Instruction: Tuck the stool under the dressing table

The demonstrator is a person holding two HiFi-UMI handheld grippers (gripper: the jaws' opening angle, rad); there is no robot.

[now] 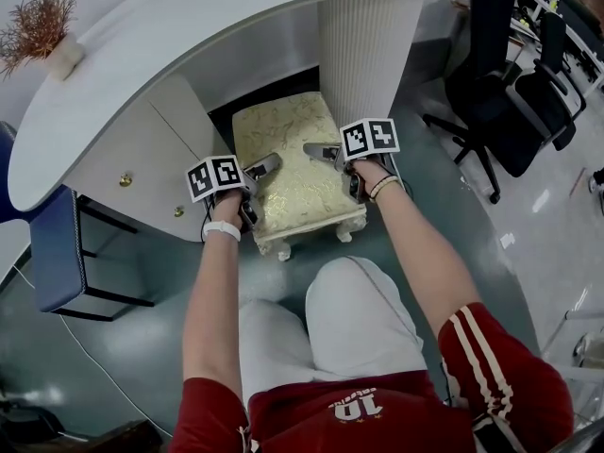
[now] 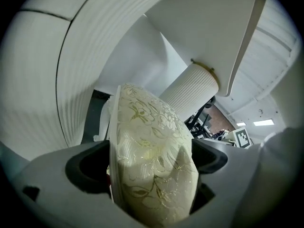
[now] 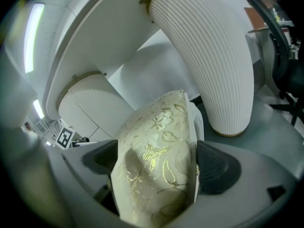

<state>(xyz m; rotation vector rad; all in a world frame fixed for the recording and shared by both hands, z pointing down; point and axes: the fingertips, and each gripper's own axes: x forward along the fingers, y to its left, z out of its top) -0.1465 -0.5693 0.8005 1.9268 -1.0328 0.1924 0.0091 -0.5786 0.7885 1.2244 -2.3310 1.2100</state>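
The left gripper (image 2: pixel 152 161) has its jaws clamped on the edge of the cream, gold-flowered padded stool (image 2: pixel 149 141). The cushion fills the gap between the dark pads and is dented where one presses in. The right gripper (image 3: pixel 156 164) is closed the same way on the opposite edge of the seat, with the fabric creased against its pad.

In the head view, the left gripper (image 1: pixel 267 166) holds the stool (image 1: pixel 288 135) at about 8 o'clock on the seat, and the right gripper (image 1: pixel 319 149) holds it at about 3 o'clock. The stool's far half sits in the knee recess of the white curved-top dressing table (image 1: pixel 189 36), while its near edge and white carved legs stand out on the grey floor.

A white fluted column (image 1: pixel 363 55) stands just beside the stool at 1 o'clock. A pot of dried brown plant (image 1: pixel 42 22) sits on the tabletop at 10 o'clock. Black office chairs (image 1: pixel 510 92) stand well apart at 2 o'clock.
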